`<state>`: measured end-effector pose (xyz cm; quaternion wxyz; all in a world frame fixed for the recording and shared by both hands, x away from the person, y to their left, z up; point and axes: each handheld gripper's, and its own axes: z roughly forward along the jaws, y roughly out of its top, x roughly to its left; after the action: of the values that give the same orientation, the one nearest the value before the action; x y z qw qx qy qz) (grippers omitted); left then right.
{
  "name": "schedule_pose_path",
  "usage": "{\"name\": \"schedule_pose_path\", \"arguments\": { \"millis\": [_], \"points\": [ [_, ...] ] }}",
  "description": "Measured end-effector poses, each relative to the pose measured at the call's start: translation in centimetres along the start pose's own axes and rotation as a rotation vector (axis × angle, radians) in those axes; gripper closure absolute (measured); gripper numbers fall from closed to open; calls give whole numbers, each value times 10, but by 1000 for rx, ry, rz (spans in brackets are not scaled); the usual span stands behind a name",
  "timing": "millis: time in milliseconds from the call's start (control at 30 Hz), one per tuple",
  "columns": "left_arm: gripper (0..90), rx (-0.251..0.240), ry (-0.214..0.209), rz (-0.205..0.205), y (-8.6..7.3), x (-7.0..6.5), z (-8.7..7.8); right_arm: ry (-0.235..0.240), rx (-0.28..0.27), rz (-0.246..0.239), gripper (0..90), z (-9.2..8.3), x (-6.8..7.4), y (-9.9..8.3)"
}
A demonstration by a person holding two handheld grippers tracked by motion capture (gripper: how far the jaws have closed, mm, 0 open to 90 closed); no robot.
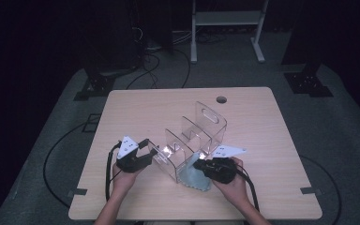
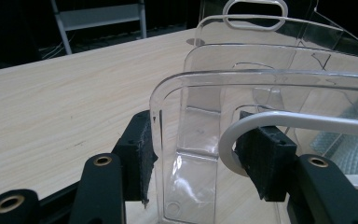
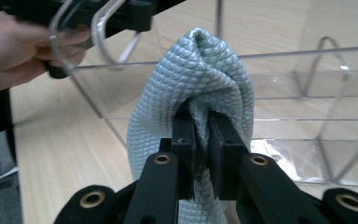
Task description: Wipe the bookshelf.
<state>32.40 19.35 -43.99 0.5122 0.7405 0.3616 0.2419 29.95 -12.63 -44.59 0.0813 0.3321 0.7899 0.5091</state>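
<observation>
A clear plastic desk organizer [image 1: 201, 131] with several upright dividers stands in the middle of the wooden table [image 1: 136, 108]. My left gripper [image 1: 153, 151] holds its near end; in the left gripper view the pads [image 2: 140, 154] press from both sides on the front compartment of the organizer [image 2: 242, 93]. My right gripper [image 1: 198, 165] is shut on a bunched grey-blue textured cloth [image 1: 194, 179], which lies against the organizer's right side. The right gripper view shows the cloth [image 3: 200, 70] pinched between the jaws of my right gripper [image 3: 201, 135], with the organizer's clear wall [image 3: 298, 93] just behind it.
A round cable hole [image 1: 221, 99] sits near the table's far edge. Beyond the table stand a white metal frame [image 1: 227, 18] and dark stands, with cables on the floor [image 1: 150, 70]. The hand [image 3: 23, 46] that holds the left gripper is at the upper left of the right gripper view.
</observation>
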Motion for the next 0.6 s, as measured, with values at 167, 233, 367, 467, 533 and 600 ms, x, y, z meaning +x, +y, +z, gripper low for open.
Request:
{"name": "schedule_pose_path", "arguments": {
  "millis": [167, 233, 367, 467, 533, 600],
  "points": [
    [473, 1, -27, 9, -1, 2, -2, -44, 0, 20, 811, -6, -13, 0],
    [472, 5, -39, 17, 0, 3, -4, -92, -15, 54, 812, -12, -28, 0],
    [472, 8, -73, 32, -2, 7, -10, -165, -44, 123, 812, -26, -55, -1],
    [472, 11, -98, 42, -2, 10, -13, -164, -39, 137, 812, -27, -59, -1],
    [472, 12, -102, 45, -3, 11, -14, -157, -34, 124, 812, -25, -55, 0],
    [472, 11, -107, 47, -3, 12, -14, -146, -27, 104, 811, -22, -47, 1]
  ]
}}
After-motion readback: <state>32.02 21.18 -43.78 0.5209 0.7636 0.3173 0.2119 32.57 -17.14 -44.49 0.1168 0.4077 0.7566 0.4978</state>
